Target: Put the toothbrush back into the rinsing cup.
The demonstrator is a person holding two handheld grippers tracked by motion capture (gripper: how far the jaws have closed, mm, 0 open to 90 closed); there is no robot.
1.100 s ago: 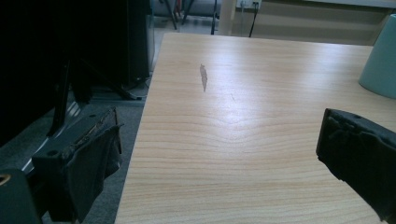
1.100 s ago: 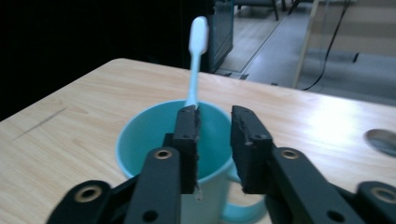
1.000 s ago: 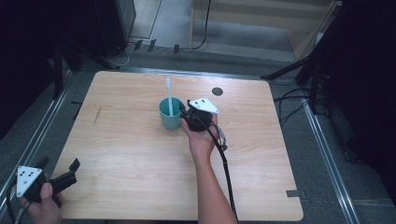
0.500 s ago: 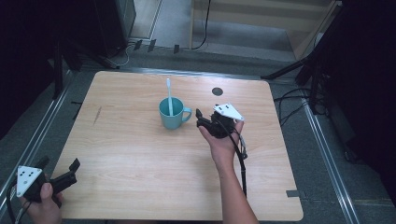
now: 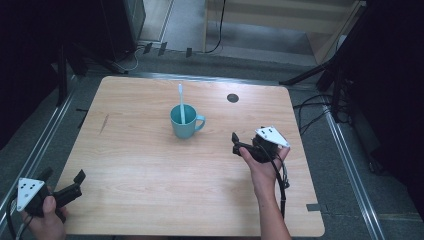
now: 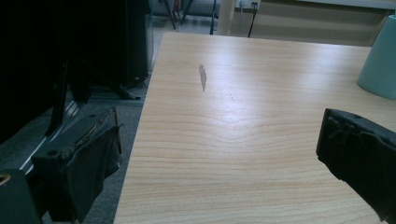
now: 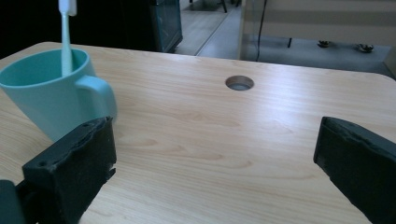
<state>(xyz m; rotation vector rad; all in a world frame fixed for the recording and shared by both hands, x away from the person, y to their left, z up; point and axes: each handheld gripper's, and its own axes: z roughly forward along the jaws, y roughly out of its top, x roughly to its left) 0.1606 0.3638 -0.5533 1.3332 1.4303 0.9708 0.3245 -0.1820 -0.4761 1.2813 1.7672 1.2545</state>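
Right gripper (image 5: 239, 145) farther from mug (image 5: 184, 121)

You see a teal mug (image 5: 186, 122) with a pale, white-to-light-blue toothbrush (image 5: 181, 102) standing in it. The table (image 5: 150, 165) is light wood with a fine lengthwise grain; it carries one dark grey streak (image 5: 104, 124) and one round dark hole (image 5: 232, 98). Your right gripper (image 5: 240, 145) has black jaws and a white three-cornered plate with dark dots. Your left gripper (image 5: 70, 185) is likewise black with a white plate. Both cables are black. The floor (image 5: 190, 30) is grey.
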